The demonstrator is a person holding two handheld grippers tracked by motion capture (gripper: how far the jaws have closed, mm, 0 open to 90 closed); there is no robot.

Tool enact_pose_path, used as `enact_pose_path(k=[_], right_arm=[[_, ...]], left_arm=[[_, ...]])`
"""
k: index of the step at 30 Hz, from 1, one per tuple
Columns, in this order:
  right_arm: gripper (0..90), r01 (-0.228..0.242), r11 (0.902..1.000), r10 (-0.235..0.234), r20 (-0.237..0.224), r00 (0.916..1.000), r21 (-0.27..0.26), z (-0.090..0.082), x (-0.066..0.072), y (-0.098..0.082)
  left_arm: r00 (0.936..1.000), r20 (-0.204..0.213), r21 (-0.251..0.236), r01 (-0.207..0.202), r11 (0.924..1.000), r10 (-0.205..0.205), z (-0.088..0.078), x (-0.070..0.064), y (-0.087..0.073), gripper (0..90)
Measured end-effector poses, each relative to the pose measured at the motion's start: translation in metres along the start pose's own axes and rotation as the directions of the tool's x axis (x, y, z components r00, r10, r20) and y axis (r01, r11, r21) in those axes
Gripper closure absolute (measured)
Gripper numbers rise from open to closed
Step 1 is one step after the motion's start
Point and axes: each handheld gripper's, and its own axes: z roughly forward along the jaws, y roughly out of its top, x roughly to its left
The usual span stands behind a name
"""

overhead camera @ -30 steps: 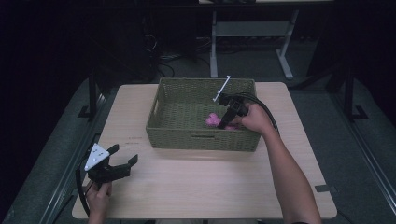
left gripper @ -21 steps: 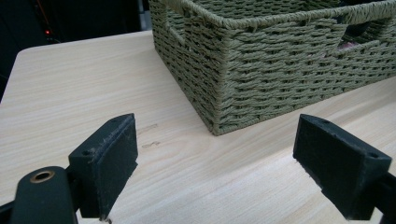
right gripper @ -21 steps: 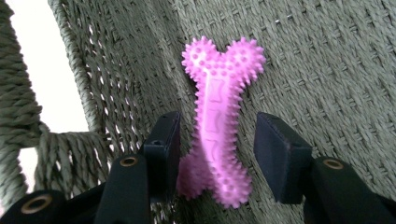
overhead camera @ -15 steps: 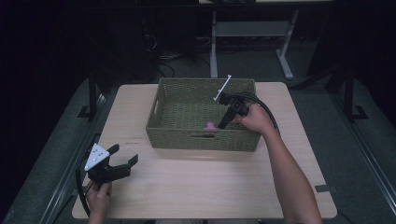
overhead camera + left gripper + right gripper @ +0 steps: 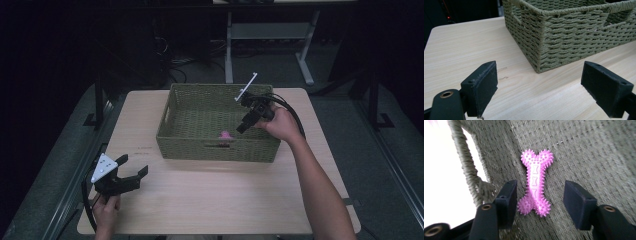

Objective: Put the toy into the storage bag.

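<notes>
Inside the woven basket (image 5: 190, 145), near its front wall, the pink bone toy (image 5: 535, 182) lies flat and free. Above it the right gripper (image 5: 248, 120) has just been opening, pads apart from it. Left gripper (image 5: 122, 176) rests spread on the open table (image 5: 225, 200).

You're looking at a light wooden table (image 5: 225, 200), a white-framed desk (image 5: 265, 30) standing behind it, cables (image 5: 175, 62) lying underneath.
</notes>
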Motion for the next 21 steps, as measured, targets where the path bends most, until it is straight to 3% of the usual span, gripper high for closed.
enact_pose_path(k=[11, 21], right_arm=[[34.8, 0.003, 0.9968, -0.001, 0.024, 0.9997, -0.08, -0.031, 0.017, -0.009], [32.2, -0.008, 0.9955, 0.011, 0.032, 0.9994, -0.094, -0.039, 0.024, -0.026]], left_arm=[[1.0, 0.001, 0.002, -0.007, 1.0, 0.007, 0.001, -0.002, 0.001, 13.3], [1.0, 0.001, 0.003, -0.007, 1.0, 0.007, 0.001, -0.002, 0.001, 13.3]])
